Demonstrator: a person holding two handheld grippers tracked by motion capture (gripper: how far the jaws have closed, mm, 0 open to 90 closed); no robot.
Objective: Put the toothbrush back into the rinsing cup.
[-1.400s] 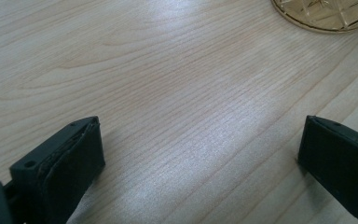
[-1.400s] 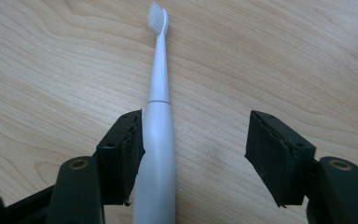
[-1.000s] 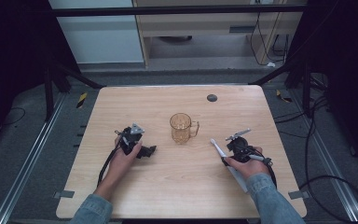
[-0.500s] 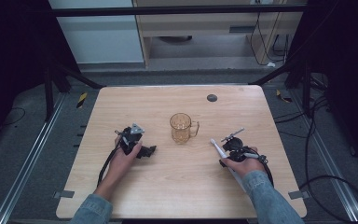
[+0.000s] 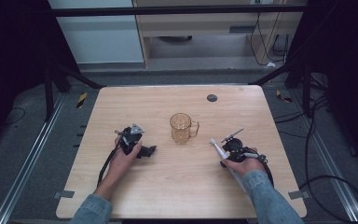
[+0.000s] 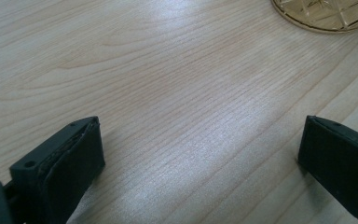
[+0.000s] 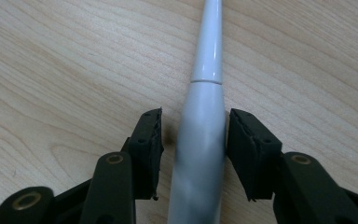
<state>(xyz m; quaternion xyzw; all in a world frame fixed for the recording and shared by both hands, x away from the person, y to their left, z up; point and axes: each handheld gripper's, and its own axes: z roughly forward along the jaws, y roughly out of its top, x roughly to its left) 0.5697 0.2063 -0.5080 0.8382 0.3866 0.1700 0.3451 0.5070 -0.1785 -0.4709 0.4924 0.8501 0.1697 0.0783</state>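
Observation:
A white electric toothbrush lies flat on the wooden table, head toward the mug. My right gripper straddles its thick handle. The jaws have just been closing around it; one pad is at the handle's side, while the other still shows a narrow gap. In the high view the right gripper sits right of the amber glass mug, with the toothbrush poking out from it. My left gripper rests on the table left of the mug, open wide with bare wood between its jaws. The mug's base lies beyond them.
A small dark round disc sits near the table's far edge. Cables trail over the floor at the right. Metal frame rails run along both sides of the table.
The right hand has shifted slightly over the toothbrush handle. The left hand and the mug have stayed put.

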